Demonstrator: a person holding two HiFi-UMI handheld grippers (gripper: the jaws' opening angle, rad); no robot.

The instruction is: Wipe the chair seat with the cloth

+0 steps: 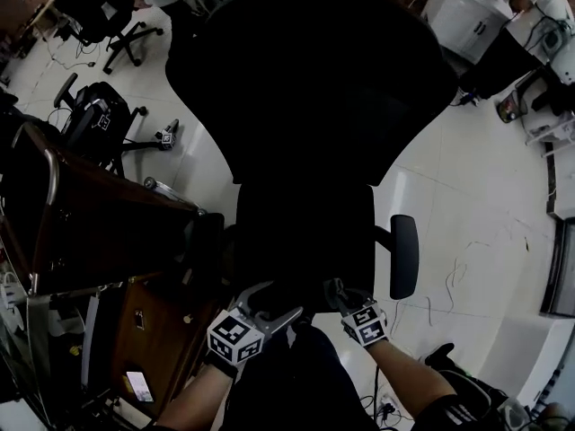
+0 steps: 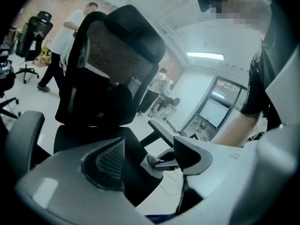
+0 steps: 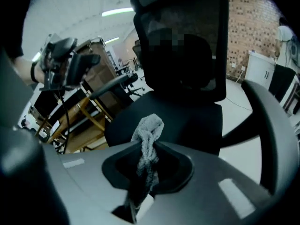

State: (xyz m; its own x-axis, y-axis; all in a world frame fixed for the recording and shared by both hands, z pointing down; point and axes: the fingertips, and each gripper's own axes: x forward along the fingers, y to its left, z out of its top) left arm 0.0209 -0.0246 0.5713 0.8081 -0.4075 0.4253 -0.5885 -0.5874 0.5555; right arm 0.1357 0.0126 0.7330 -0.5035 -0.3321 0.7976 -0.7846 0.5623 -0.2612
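Note:
A black office chair stands below me, its seat in front of both grippers and its wide backrest beyond. My right gripper is at the seat's front edge, shut on a bunched grey-white cloth that sticks up between its jaws. The same cloth shows in the left gripper view, resting at the seat's front edge. My left gripper hovers just left of the right one, jaws open and empty. In the right gripper view the seat lies straight ahead.
The chair's right armrest juts out beside the seat. A wooden desk stands close on the left. Other office chairs and white cabinets sit farther off, with cables on the floor. People stand in the background.

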